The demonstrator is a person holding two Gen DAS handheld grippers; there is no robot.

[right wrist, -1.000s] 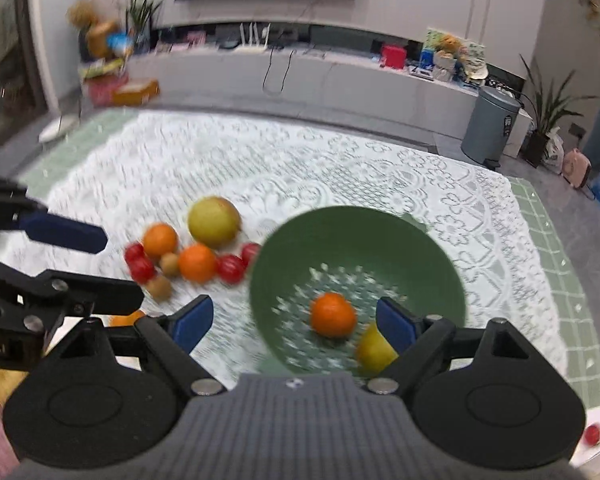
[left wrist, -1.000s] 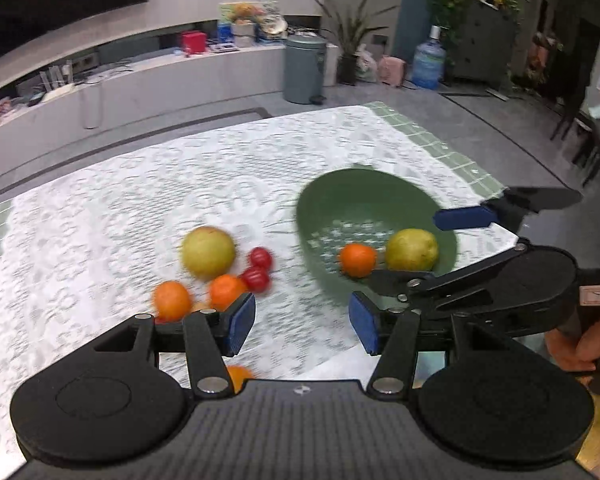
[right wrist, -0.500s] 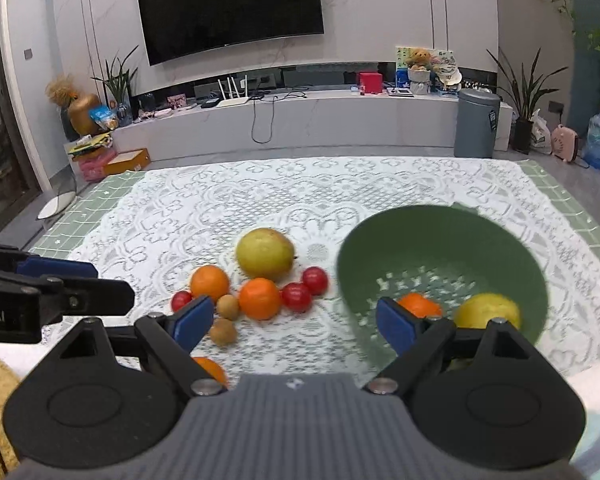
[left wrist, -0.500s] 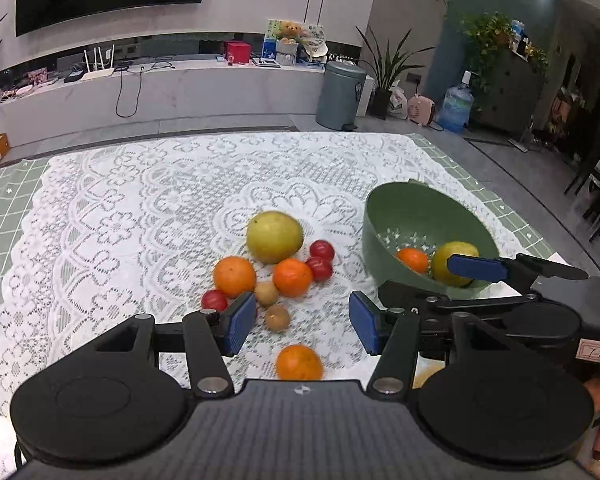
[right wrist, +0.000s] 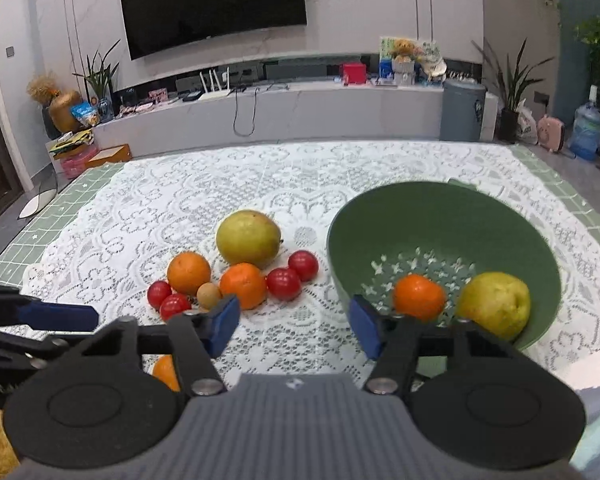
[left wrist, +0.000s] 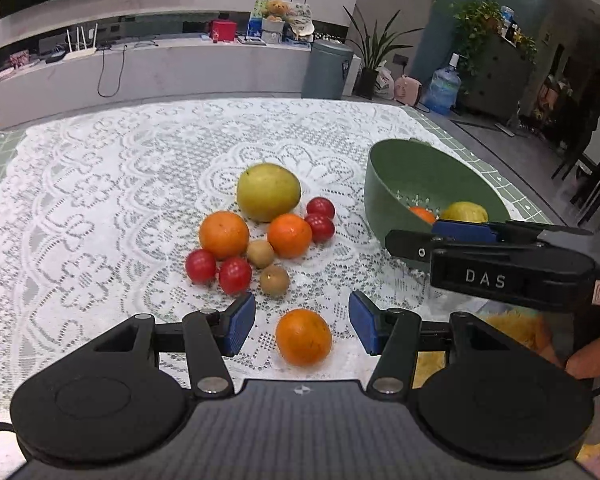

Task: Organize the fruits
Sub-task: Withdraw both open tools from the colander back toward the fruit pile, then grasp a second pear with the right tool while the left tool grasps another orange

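Note:
A green colander bowl [right wrist: 480, 216] stands on the lace cloth at the right and holds an orange [right wrist: 419, 297] and a yellow-green fruit [right wrist: 494, 305]; it also shows in the left wrist view [left wrist: 396, 172]. Left of it lies a cluster: a large yellow-green fruit [left wrist: 268, 191], two oranges [left wrist: 224, 234], several red tomatoes [left wrist: 201, 266] and two small brown fruits [left wrist: 274, 280]. A lone orange [left wrist: 304, 336] lies between my left gripper's [left wrist: 302, 322] open fingers. My right gripper [right wrist: 294, 328] is open and empty, just in front of the bowl.
The white lace cloth [left wrist: 100, 184] covers a green tiled mat. The right gripper's body [left wrist: 508, 264] crosses the left wrist view in front of the bowl. A yellow furry thing [left wrist: 508, 320] lies at the near right edge. A grey bin [right wrist: 462, 110] stands beyond the cloth.
Both grippers have pulled back and swung left from over the bowl. The fruit cluster now lies ahead, and the lone orange has come between the left fingers. Both stay open.

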